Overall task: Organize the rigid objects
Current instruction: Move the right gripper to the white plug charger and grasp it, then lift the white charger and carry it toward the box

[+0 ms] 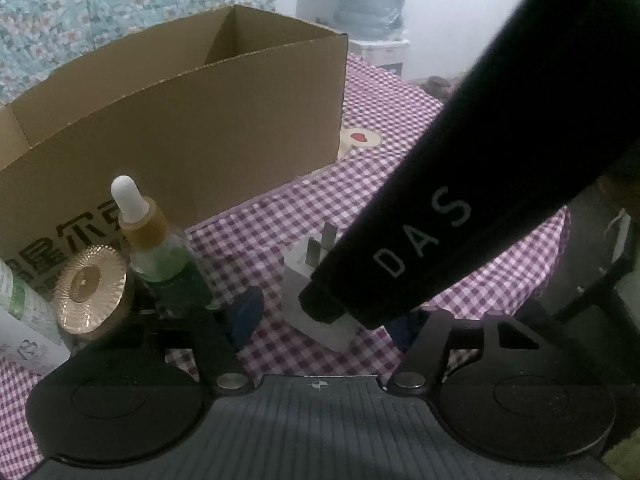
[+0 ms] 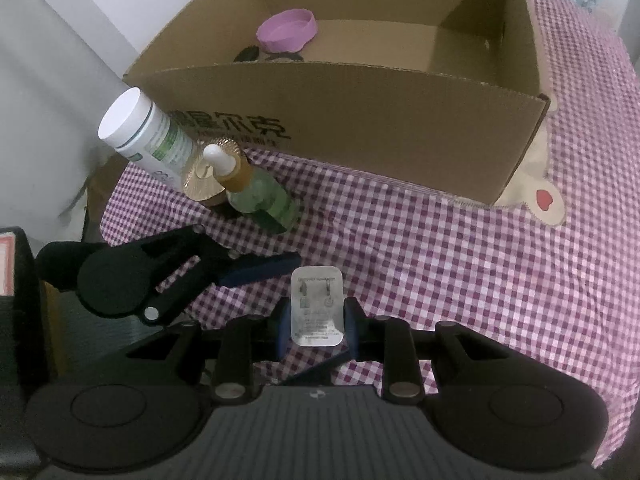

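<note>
My right gripper [image 2: 316, 316] is shut on a white plug adapter [image 2: 317, 306], prongs facing away, just above the checked cloth. The adapter also shows in the left wrist view [image 1: 308, 280], under the black right gripper body [image 1: 460, 184]. My left gripper [image 1: 324, 320] is open around that spot; its left finger [image 1: 246, 312] shows in the right wrist view [image 2: 260, 270]. A green dropper bottle [image 2: 260, 196], a gold-capped jar [image 2: 204, 182] and a white bottle [image 2: 148, 136] stand left of the adapter. The open cardboard box [image 2: 400, 120] holds a purple lid [image 2: 287, 30].
The table has a purple checked cloth [image 2: 460, 280] with a beige patch bearing a red heart [image 2: 544, 198]. The table's left edge lies beside the bottles. A water dispenser [image 1: 372, 4] stands beyond the table.
</note>
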The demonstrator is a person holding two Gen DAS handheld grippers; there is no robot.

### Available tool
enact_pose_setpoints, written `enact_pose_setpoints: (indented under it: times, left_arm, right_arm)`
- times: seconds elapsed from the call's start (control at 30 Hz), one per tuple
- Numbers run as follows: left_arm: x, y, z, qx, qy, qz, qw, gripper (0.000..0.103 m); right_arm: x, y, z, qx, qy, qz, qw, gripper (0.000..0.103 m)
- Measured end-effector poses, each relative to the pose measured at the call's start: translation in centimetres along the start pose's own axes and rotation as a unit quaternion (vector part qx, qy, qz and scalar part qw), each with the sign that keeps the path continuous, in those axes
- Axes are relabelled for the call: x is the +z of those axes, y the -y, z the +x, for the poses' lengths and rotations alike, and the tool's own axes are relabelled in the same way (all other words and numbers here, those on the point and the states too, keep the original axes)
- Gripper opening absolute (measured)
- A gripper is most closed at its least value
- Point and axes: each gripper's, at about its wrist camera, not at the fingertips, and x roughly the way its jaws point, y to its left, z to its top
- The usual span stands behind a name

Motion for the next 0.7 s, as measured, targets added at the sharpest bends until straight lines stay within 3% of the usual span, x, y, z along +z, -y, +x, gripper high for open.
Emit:
enact_pose_setpoints:
  times: [0.27,0.43,0.7]
  left_arm:
    - [-0.4,0.3,0.0,-0.005,-0.002,-0.001,1.0000,0.048]
    - [0.5,-0.2,0.0,-0.005,-0.001,-0.007,1.0000,0.047]
    - [2.2,0.7,-5.5,0.014,0.038,-0.006,0.9992,0.046]
  right_arm:
    - [0.2,0.0,0.8,0.005,0.000,0.004,1.000,0.033]
    - [0.0,-0.2,0.4,-0.001,0.013,0.004,1.000,0.031]
    - [0.1,-2.5,-4.5,-0.012,0.056,-0.028,0.998,0.030]
